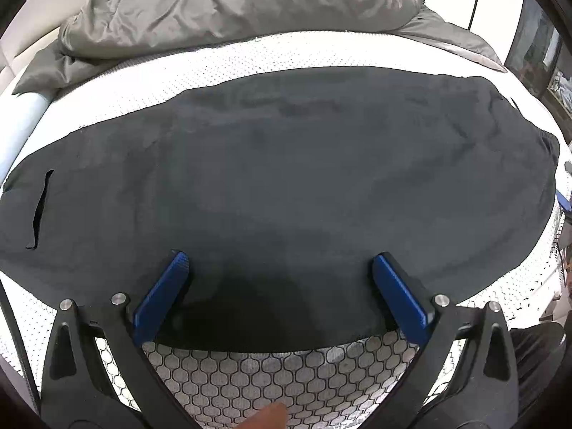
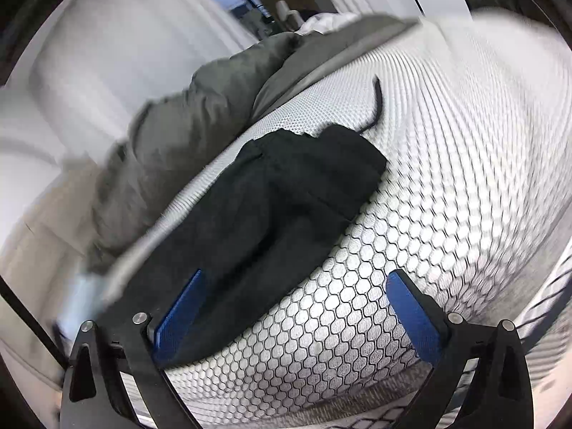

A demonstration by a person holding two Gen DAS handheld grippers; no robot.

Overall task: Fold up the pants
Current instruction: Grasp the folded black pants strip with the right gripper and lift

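White honeycomb-quilted mattress [image 1: 286, 382] fills both views, a grey duvet [image 1: 232, 7] bunched at its far side. Dark pants [image 1: 286, 178] lie spread flat across it, apparently doubled leg on leg, ready for a fold. Left gripper [image 1: 280, 268] hangs over their near edge, released and empty. Right gripper [image 2: 296, 286] is splayed too, one finger over the cloth; motion blur hides whether it touches.
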